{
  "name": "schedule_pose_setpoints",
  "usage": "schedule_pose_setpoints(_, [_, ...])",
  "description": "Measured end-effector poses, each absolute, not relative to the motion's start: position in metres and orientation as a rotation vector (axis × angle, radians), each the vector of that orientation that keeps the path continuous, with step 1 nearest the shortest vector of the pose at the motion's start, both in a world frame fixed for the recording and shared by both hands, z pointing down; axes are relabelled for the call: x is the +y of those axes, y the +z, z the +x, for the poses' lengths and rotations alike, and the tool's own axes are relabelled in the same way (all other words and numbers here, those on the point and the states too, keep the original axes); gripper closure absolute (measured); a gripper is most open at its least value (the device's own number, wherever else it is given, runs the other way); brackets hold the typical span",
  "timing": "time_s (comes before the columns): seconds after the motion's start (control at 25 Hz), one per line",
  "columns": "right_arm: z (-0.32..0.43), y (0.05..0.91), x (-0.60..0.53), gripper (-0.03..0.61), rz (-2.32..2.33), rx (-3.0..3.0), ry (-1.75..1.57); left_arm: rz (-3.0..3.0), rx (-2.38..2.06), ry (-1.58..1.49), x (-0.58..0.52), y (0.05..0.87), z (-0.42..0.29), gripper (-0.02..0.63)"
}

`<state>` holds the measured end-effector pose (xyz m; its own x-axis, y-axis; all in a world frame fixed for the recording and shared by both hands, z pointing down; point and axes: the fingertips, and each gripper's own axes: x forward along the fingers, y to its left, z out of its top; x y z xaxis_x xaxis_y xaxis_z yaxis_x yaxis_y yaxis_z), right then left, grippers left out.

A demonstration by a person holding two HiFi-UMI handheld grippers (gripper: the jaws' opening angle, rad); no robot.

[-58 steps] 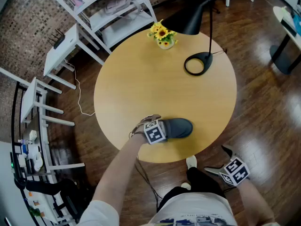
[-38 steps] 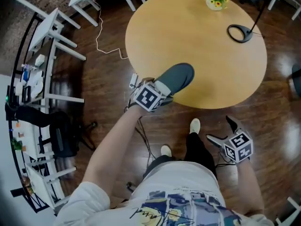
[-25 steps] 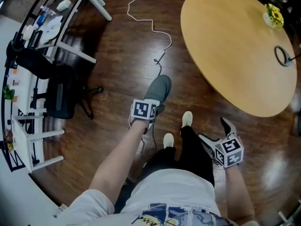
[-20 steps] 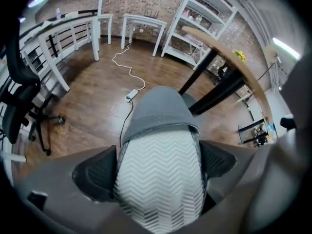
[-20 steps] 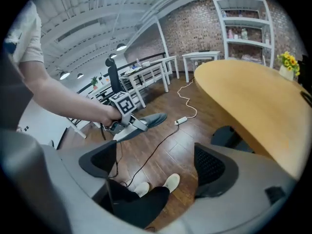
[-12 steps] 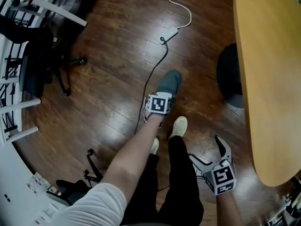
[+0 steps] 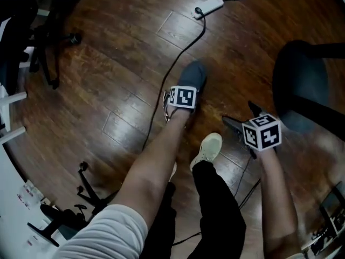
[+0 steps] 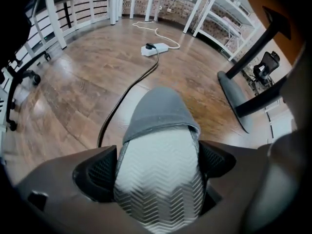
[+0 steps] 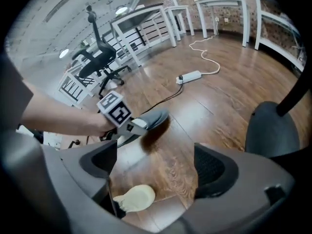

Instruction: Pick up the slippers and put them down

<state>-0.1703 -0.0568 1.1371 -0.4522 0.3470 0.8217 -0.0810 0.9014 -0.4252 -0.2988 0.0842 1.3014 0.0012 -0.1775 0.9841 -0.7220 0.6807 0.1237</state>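
Note:
A grey slipper (image 7: 193,76) with a white zigzag sole (image 8: 158,179) sits between the jaws of my left gripper (image 7: 183,95), which is shut on its heel end. In the left gripper view the slipper's toe (image 8: 159,110) points away from me over the wooden floor. The right gripper view shows the slipper (image 9: 152,119) low above the floor with a dark shadow under it. My right gripper (image 7: 237,115) hangs to the right of the slipper, open, with only floor between its fingers. I see just this one slipper.
The person's cream shoe (image 7: 207,148) stands on the floor between the grippers. A black cable (image 7: 178,58) runs to a white power strip (image 7: 211,5). The table's dark base (image 7: 299,84) is at the right. Office chair legs (image 7: 51,42) stand at the left.
The left gripper has carried the slipper from the round table down towards the floor as the person turned away. The right gripper has come up level beside the slipper.

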Motion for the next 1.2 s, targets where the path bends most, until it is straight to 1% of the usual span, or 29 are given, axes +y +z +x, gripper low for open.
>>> schedule_pose_setpoints(0.16, [-0.214, 1.193, -0.078, 0.097, -0.143, -1.989, 0.584, 0.732, -1.512, 0.424, 0.095, 1.343, -0.294, 0.091])
schedule_pose_setpoints(0.24, [-0.219, 1.201, -0.072, 0.098, -0.151, -1.991, 0.632, 0.754, -1.458, 0.397, 0.098, 1.358, -0.286, 0.079])
schedule_pose_setpoints(0.28, [-0.218, 1.202, -0.069, 0.098, -0.160, -1.987, 0.637, 0.775, -1.446, 0.406, 0.100, 1.360, -0.287, 0.061])
schedule_pose_setpoints(0.32, [-0.214, 1.201, -0.066, 0.098, -0.169, -1.979, 0.630, 0.798, -1.447, 0.424, 0.101, 1.358, -0.290, 0.016])
schedule_pose_setpoints(0.44, [-0.198, 1.187, -0.059, 0.102, -0.178, -1.951, 0.613, 0.843, -1.466, 0.476, 0.111, 1.330, -0.296, 0.014])
schedule_pose_setpoints(0.48, [-0.193, 1.176, -0.056, 0.125, -0.176, -1.947, 0.616, 0.845, -1.468, 0.487, 0.118, 1.313, -0.296, 0.014])
schedule_pose_setpoints(0.56, [-0.187, 1.145, -0.049, 0.154, -0.171, -1.954, 0.624, 0.834, -1.464, 0.512, 0.137, 1.271, -0.297, 0.014])
schedule_pose_setpoints(0.6, [-0.186, 1.125, -0.044, 0.155, -0.168, -1.967, 0.622, 0.832, -1.455, 0.526, 0.148, 1.248, -0.296, 0.014])
schedule_pose_setpoints(0.76, [-0.177, 1.026, -0.007, 0.155, -0.172, -2.013, 0.599, 0.924, -1.398, 0.499, 0.179, 1.141, -0.275, 0.014])
schedule_pose_setpoints(0.84, [-0.161, 0.962, 0.014, 0.152, -0.158, -2.026, 0.598, 0.973, -1.386, 0.517, 0.194, 1.072, -0.261, 0.014])
schedule_pose_setpoints(0.88, [-0.150, 0.929, 0.025, 0.133, -0.149, -2.030, 0.607, 0.991, -1.383, 0.537, 0.203, 1.037, -0.255, 0.014])
schedule_pose_setpoints(0.96, [-0.134, 0.859, 0.046, 0.130, -0.133, -2.033, 0.632, 1.013, -1.372, 0.566, 0.220, 0.964, -0.249, 0.014])
schedule_pose_setpoints(1.04, [-0.143, 0.782, 0.065, 0.130, -0.114, -2.036, 0.624, 1.051, -1.367, 0.526, 0.231, 0.886, -0.262, 0.014])
schedule_pose_setpoints(1.2, [-0.191, 0.631, 0.084, 0.132, -0.049, -2.069, 0.506, 1.201, -1.380, 0.411, 0.229, 0.735, -0.312, 0.016])
